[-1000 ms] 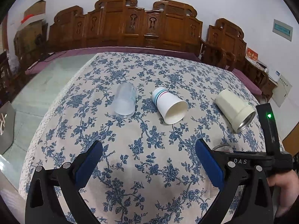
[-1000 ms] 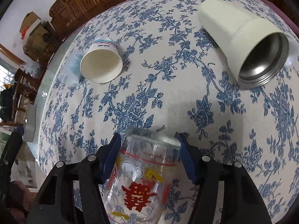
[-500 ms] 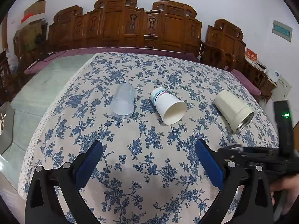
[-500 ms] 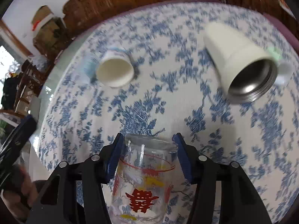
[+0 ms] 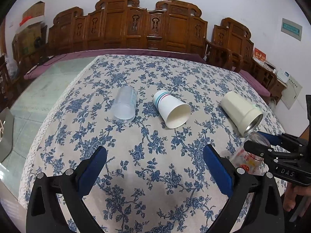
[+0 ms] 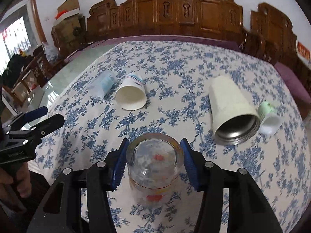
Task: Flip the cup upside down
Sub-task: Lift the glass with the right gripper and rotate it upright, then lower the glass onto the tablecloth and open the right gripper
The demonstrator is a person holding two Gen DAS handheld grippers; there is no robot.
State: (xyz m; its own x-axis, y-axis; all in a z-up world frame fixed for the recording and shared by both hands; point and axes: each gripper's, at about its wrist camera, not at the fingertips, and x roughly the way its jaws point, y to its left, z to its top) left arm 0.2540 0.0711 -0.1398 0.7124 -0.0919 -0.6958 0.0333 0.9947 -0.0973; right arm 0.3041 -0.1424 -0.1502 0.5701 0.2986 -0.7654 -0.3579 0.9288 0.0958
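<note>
My right gripper (image 6: 154,163) is shut on a clear glass cup (image 6: 155,167) with red and yellow print. The cup is tilted with its thick base toward the camera, above the blue-flowered tablecloth (image 6: 175,73). In the left wrist view the same glass cup (image 5: 248,155) shows at the right, held by the right gripper (image 5: 260,145). My left gripper (image 5: 155,167) is open and empty over the near part of the cloth.
Lying on their sides on the cloth are a clear plastic cup (image 5: 125,105), a white paper cup (image 5: 172,111) and a cream steel tumbler (image 5: 242,113). A small green-and-white cup (image 6: 270,116) lies beside the tumbler. Carved wooden chairs (image 5: 136,25) stand behind the table.
My right gripper has tipped the glass cup over, so that its base now faces the camera, and has drawn back from the tumbler. The left gripper has stayed open and nearly still.
</note>
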